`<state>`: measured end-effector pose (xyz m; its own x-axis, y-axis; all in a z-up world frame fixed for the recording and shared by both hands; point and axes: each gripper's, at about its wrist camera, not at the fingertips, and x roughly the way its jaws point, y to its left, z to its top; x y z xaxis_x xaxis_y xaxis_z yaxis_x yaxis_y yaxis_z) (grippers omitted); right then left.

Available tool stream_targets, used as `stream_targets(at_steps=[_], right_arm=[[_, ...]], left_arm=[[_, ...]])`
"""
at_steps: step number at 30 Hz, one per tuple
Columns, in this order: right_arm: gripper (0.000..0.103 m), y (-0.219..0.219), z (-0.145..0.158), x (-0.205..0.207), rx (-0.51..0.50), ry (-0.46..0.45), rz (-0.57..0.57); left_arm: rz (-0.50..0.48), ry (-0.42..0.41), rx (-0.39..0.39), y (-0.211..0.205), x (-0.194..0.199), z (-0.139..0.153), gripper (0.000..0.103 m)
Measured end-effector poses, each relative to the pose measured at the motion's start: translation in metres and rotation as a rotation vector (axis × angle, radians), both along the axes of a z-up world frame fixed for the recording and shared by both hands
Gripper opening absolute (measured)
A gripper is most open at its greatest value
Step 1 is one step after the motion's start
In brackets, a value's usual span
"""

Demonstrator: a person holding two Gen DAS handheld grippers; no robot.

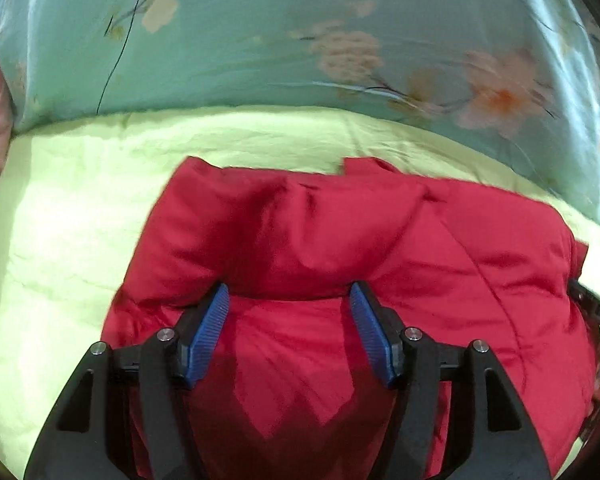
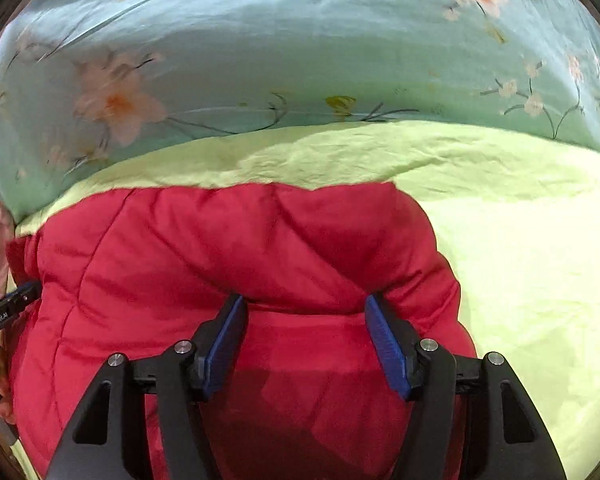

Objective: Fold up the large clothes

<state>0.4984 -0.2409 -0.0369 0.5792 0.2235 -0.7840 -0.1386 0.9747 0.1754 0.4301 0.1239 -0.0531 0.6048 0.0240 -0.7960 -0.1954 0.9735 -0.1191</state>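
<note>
The red padded jacket [image 1: 340, 240] lies on the yellow-green sheet [image 1: 60, 220] directly under and ahead of both tongs, its long axis running sideways between them, with the left gripper [image 1: 289, 300] and right gripper [image 2: 305, 308] each gaping, unclamped, over a puffy fold.

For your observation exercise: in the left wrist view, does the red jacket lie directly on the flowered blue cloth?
No: the red jacket lies on the yellow-green sheet; the flowered blue cloth begins beyond it.
</note>
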Motion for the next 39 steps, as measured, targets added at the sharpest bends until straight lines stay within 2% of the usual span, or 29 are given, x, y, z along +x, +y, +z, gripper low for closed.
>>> stream_targets(at_steps=[6,11,14,17,20,25,29,33,35,37,39], right_arm=[[0.063,-0.017,-0.010,0.009,0.105,0.014,-0.028],[0.064,-0.034,-0.015,0.004,0.159,0.019,-0.045],[0.063,-0.039,-0.009,-0.001,0.132,0.020,-0.077],[0.063,-0.050,0.002,-0.018,0.113,0.008,-0.132],[0.065,-0.062,0.014,-0.044,0.139,-0.025,-0.149],[0.066,-0.059,0.038,-0.093,0.121,-0.095,-0.076],[0.068,-0.057,0.040,-0.114,0.111,-0.114,-0.046],[0.086,-0.074,0.037,-0.136,0.073,-0.112,-0.065],[0.088,-0.081,0.031,-0.140,0.063,-0.106,-0.070],[0.089,-0.094,0.024,-0.144,0.066,-0.085,-0.086],[0.089,-0.108,0.018,-0.151,0.092,-0.064,-0.103]], left_arm=[[0.019,0.003,-0.076,0.019,0.004,-0.012,0.068],[0.020,0.015,-0.084,0.022,0.004,-0.010,0.068],[0.042,0.008,-0.066,0.025,-0.004,0.002,0.068],[0.042,-0.022,-0.024,0.023,-0.026,0.016,0.068],[0.018,-0.058,-0.012,0.020,-0.055,0.030,0.068],[-0.045,-0.130,-0.028,0.005,-0.119,0.051,0.068],[-0.047,-0.150,-0.025,0.003,-0.156,0.056,0.068],[0.009,-0.163,-0.031,0.020,-0.190,0.052,0.072],[0.050,-0.171,-0.055,0.034,-0.203,0.044,0.083],[0.083,-0.167,-0.098,0.052,-0.213,0.035,0.083],[0.099,-0.137,-0.177,0.066,-0.213,0.022,0.083]])
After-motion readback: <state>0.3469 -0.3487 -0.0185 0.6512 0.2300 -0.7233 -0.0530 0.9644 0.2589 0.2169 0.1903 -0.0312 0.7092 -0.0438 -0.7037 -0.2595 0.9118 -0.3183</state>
